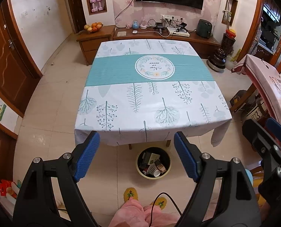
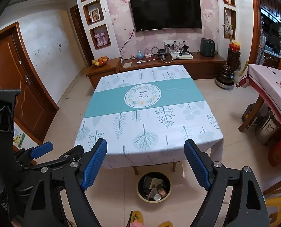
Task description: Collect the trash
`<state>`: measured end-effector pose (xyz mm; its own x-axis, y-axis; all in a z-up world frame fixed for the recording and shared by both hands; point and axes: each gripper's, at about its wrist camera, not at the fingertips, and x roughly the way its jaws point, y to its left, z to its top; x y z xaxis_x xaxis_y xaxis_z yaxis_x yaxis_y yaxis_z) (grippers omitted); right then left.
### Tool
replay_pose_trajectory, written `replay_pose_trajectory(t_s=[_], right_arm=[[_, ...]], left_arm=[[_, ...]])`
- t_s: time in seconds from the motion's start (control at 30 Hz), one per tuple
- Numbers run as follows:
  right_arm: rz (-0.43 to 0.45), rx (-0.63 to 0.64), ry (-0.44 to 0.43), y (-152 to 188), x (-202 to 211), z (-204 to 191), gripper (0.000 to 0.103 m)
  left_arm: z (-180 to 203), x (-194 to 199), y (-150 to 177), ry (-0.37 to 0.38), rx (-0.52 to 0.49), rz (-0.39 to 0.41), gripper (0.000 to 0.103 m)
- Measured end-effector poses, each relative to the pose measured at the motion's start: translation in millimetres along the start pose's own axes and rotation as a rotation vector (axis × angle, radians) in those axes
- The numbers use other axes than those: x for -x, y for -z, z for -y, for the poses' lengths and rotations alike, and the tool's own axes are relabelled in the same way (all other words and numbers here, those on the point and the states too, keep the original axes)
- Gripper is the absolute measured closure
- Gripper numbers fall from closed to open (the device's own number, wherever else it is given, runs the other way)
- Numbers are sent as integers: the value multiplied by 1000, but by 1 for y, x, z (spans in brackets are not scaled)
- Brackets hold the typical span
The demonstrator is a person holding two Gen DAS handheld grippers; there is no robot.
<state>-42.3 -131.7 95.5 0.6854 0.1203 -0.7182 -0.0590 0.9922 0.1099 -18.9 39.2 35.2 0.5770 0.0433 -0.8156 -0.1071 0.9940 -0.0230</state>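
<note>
A round bin (image 1: 153, 164) (image 2: 154, 186) stands on the floor at the near edge of the table. Inside it lie a paper cup (image 1: 154, 169) (image 2: 156, 194), dark wrappers and scraps. My left gripper (image 1: 134, 156) hangs open above and in front of the bin, nothing between its blue pads. My right gripper (image 2: 146, 163) is also open and holds nothing; in the left wrist view it shows at the right edge (image 1: 272, 136). In the right wrist view the left gripper (image 2: 46, 151) shows at the lower left. The table (image 1: 151, 102) (image 2: 149, 117) has a white and teal cloth with nothing on it.
A low wooden TV cabinet (image 2: 159, 62) with a fruit bowl (image 2: 100, 61) and cables runs along the far wall. A second cloth-covered table (image 2: 272, 87) stands on the right with boxes beneath. Brown doors (image 1: 6, 62) are on the left. A person's pink trousers (image 1: 138, 213) and yellow slippers show below.
</note>
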Motion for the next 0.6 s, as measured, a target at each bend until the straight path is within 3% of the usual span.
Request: replay_pose_trajectory(t_s=[0.6], right_arm=[[-3, 3, 8, -4, -1, -1, 18]], left_arm=[[2, -5, -5, 3, 0, -1, 24]])
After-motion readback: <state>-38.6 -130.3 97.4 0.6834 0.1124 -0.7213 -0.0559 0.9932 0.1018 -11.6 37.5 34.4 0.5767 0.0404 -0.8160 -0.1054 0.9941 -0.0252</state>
